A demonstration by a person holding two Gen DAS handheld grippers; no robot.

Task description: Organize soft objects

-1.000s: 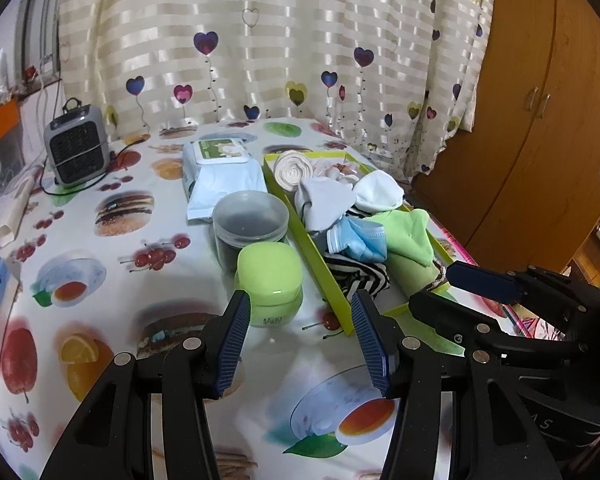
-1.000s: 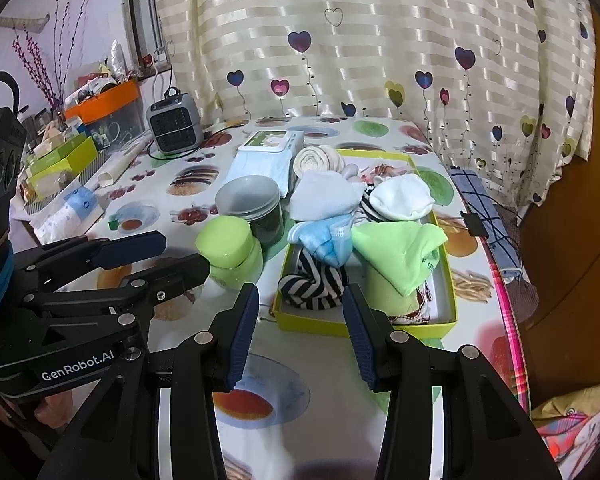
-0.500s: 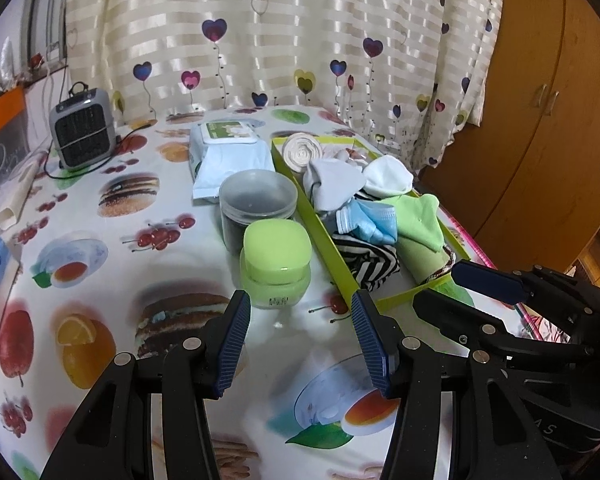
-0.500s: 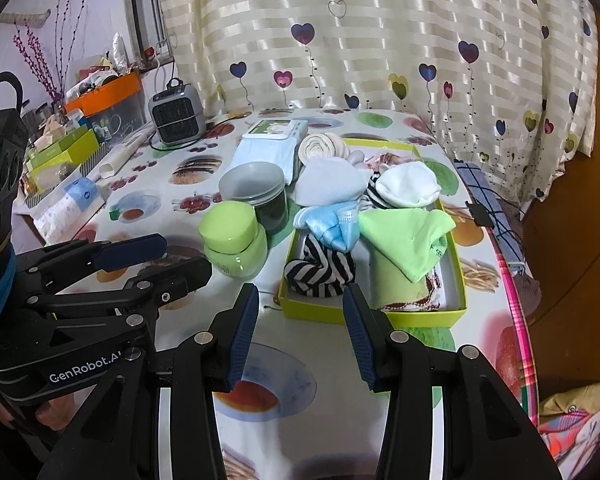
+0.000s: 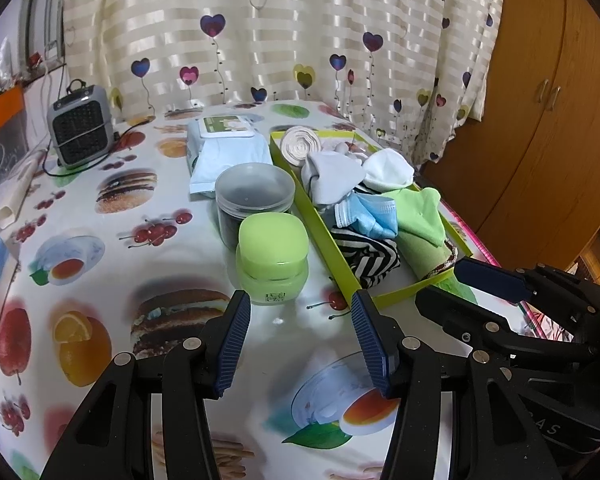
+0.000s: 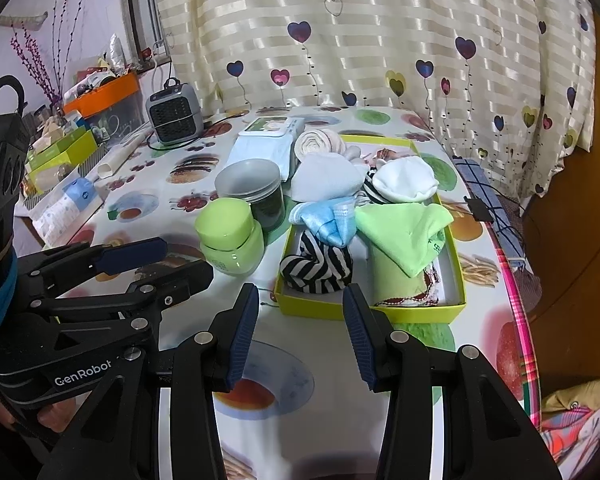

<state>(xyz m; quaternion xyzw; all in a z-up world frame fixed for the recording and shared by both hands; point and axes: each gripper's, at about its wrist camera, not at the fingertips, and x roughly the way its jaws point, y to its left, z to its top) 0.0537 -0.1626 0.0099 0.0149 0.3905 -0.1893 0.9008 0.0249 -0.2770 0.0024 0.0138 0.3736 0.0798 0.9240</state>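
A yellow-green tray (image 6: pixel 364 312) (image 5: pixel 328 236) holds several soft items: a black-and-white striped sock (image 6: pixel 318 264) (image 5: pixel 366 256), a green cloth (image 6: pixel 404 232) (image 5: pixel 418 216), a blue face mask (image 6: pixel 324 224) (image 5: pixel 366 216), white socks (image 6: pixel 404 184) (image 5: pixel 332 176) and a cream roll (image 6: pixel 314 144) (image 5: pixel 300 140). My left gripper (image 5: pixel 300 340) is open and empty, just short of a green jar (image 5: pixel 272 256). My right gripper (image 6: pixel 298 336) is open and empty, just short of the tray's near wall.
A grey-lidded dark jar (image 5: pixel 254 196) and a wet-wipes pack (image 5: pixel 224 148) lie left of the tray. A small grey heater (image 5: pixel 80 128) with a cable stands at the back left. Boxes and packets (image 6: pixel 64 200) sit at the table's left edge. Curtain behind, wooden wardrobe (image 5: pixel 540 100) right.
Both grippers have drawn back a little from the tray and jars, which now look slightly farther and higher in view. Both stayed open; nothing on the table moved.
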